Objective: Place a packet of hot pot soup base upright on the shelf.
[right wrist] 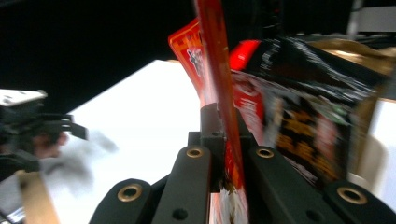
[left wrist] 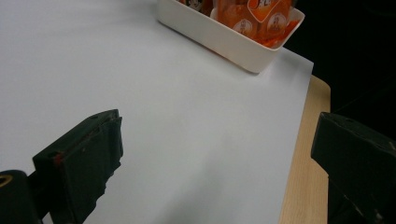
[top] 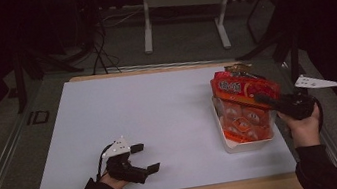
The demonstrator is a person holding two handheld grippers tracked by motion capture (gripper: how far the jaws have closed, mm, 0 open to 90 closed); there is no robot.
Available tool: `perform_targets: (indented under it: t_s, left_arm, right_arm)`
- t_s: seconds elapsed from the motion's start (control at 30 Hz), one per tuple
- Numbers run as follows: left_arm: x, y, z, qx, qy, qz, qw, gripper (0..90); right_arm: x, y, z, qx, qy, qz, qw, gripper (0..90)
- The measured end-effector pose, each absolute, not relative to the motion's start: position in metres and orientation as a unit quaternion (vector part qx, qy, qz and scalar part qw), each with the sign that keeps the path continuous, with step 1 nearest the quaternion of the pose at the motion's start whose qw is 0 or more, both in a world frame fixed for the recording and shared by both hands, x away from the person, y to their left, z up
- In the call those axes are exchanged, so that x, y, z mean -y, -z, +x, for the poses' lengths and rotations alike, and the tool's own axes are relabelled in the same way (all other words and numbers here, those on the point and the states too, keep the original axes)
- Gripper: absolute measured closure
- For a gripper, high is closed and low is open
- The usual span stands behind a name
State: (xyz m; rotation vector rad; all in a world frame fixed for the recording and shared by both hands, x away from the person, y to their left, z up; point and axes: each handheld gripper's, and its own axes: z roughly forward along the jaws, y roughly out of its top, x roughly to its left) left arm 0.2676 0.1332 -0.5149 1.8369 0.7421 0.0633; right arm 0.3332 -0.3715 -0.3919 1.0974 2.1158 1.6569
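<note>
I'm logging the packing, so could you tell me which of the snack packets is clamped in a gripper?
The red packet on top, pinched edge-on by the right gripper above the white bin. The orange packets lie loose inside the bin.

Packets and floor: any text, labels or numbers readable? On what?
"ID": pale marking on the floor left of the table, high view.
Red packet, held edge-on by the right gripper: pale print on its face, too blurred to read.
Black-and-gold packet behind it: gold print, motion-blurred, unreadable.
Orange packets in the white tray: round printed labels, too small to read.
Nothing else legible.
</note>
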Motion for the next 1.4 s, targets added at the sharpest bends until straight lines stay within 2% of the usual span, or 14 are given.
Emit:
perform_targets:
  t_s: [0.17,0.3,0.53,0.6,0.63,0.67,0.7,0.73,0.8,0.97,1.2,1.4]
  left_arm:
    - [-0.133,0.516,0.268,-0.312,-0.029,0.778,0.544,2.6]
    - [-0.133,0.516,0.268,-0.314,-0.027,0.776,0.547,2.6]
    - [-0.133,0.517,0.268,-0.314,-0.026,0.777,0.546,2.6]
    - [-0.133,0.517,0.268,-0.314,-0.026,0.777,0.545,2.6]
    - [-0.133,0.517,0.268,-0.314,-0.026,0.777,0.545,2.7]
    - [-0.133,0.517,0.268,-0.314,-0.026,0.777,0.545,2.6]
    - [-0.133,0.517,0.268,-0.315,-0.026,0.777,0.545,2.6]
    - [-0.133,0.517,0.268,-0.315,-0.025,0.777,0.544,2.7]
    - [-0.132,0.518,0.268,-0.316,-0.026,0.777,0.545,2.6]
    - [-0.132,0.517,0.269,-0.317,-0.025,0.775,0.546,2.6]
    - [-0.133,0.517,0.269,-0.318,-0.026,0.774,0.547,2.6]
    - [-0.133,0.517,0.268,-0.318,-0.027,0.775,0.546,2.6]
  right_arm:
    - [0.380,0.398,0.333,-0.724,-0.554,0.388,0.136,89.8]
    - [0.381,0.400,0.334,-0.719,-0.559,0.394,0.124,88.8]
    - [0.373,0.395,0.331,-0.731,-0.544,0.390,0.136,85.2]
    - [0.372,0.395,0.330,-0.735,-0.541,0.386,0.137,86.7]
    - [0.372,0.396,0.330,-0.734,-0.541,0.386,0.138,84.6]
    - [0.372,0.395,0.330,-0.733,-0.541,0.389,0.140,76.9]
    - [0.372,0.395,0.330,-0.730,-0.542,0.393,0.137,64.0]
    - [0.373,0.393,0.330,-0.727,-0.545,0.396,0.135,61.2]
    - [0.375,0.387,0.327,-0.719,-0.553,0.395,0.143,62.9]
    - [0.373,0.369,0.318,-0.712,-0.568,0.381,0.160,57.4]
    - [0.367,0.342,0.307,-0.699,-0.585,0.364,0.191,45.9]
    - [0.355,0.321,0.300,-0.701,-0.593,0.343,0.196,34.7]
